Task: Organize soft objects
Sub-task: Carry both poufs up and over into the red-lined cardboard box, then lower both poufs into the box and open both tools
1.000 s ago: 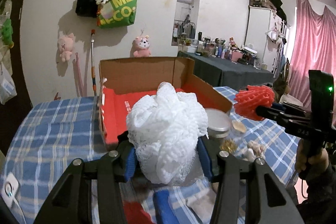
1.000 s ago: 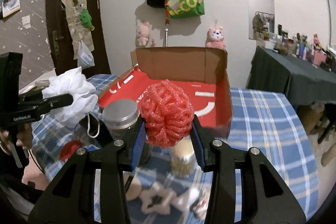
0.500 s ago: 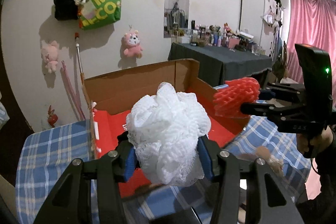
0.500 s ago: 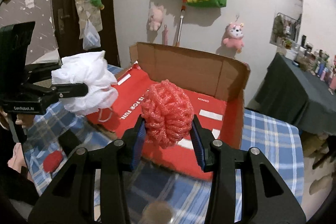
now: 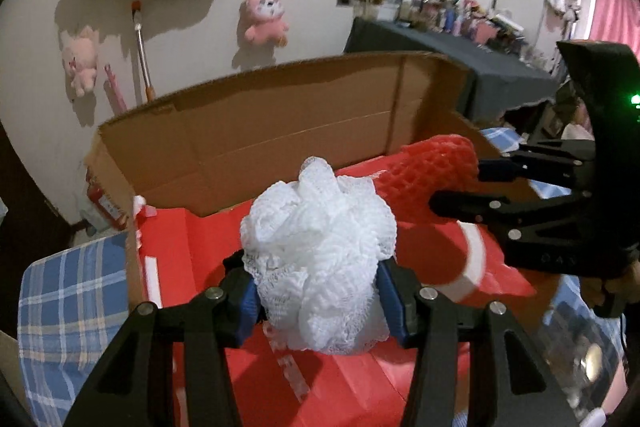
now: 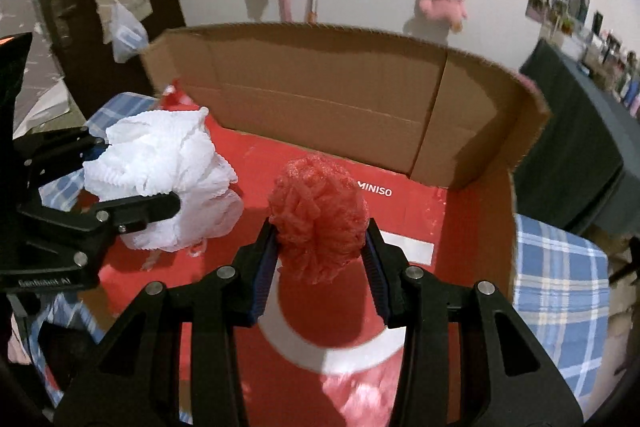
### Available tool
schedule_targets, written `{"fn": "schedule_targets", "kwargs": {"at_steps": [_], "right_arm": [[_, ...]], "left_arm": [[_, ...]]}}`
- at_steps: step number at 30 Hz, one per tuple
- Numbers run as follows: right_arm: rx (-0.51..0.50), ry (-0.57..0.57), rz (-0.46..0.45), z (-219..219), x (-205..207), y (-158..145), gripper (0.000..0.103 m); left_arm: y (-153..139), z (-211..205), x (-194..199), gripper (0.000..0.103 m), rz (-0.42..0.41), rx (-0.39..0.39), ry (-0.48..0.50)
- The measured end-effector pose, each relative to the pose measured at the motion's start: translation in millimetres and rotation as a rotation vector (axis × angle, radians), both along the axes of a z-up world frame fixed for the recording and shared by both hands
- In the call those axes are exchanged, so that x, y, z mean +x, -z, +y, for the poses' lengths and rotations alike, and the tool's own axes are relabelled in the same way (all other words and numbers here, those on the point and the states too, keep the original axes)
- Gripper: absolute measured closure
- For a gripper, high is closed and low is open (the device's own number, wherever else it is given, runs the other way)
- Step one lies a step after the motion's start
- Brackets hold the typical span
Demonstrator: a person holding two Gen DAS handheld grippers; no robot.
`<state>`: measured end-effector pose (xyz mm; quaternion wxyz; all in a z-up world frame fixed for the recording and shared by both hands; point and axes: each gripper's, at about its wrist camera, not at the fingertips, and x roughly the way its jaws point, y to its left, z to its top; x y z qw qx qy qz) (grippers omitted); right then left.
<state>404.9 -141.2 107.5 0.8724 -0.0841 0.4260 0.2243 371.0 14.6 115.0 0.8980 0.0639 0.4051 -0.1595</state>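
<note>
Above the red floor of the open cardboard box (image 6: pixel 320 99), the left gripper (image 5: pixel 318 291) pinches a white mesh pouf (image 5: pixel 316 251) beside the right gripper (image 6: pixel 320 251), which clamps a red pouf (image 6: pixel 318 215)

I am counting two grippers, the left one (image 5: pixel 318 291) at 6 o'clock and the right one (image 6: pixel 320 263), two bath puffs, white (image 5: pixel 320 259) and red (image 6: pixel 318 215), one box (image 6: pixel 328 103), and two pink plush toys (image 5: pixel 266 13) (image 5: pixel 80 61) at 11 o'clock.
</note>
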Motion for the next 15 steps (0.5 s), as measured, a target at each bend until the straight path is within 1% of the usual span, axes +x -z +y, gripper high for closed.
{"fn": "schedule_targets", "kwargs": {"at_steps": [3,6,10,12,15], "right_arm": [[-0.023,0.021,0.032,4.0,19.8,10.1,0.064],[-0.038,0.031,0.057,7.6,31.0,17.8,0.064],[-0.02,0.06,0.092,4.2,43.3,27.9,0.064],[-0.043,0.068,0.083,5.0,44.5,31.0,0.062],[-0.052,0.066,0.081,6.5,46.3,34.0,0.062]], "left_arm": [[9.9,0.8,19.2,0.049,0.021,0.001,-0.033],[18.2,-2.2,34.4,0.048,0.033,0.021,-0.047],[24.0,-8.3,45.4,0.047,0.037,0.023,-0.05],[26.8,-11.8,49.3,0.046,0.037,0.027,-0.046],[31.5,-15.4,51.9,0.045,0.038,0.043,-0.044]]}}
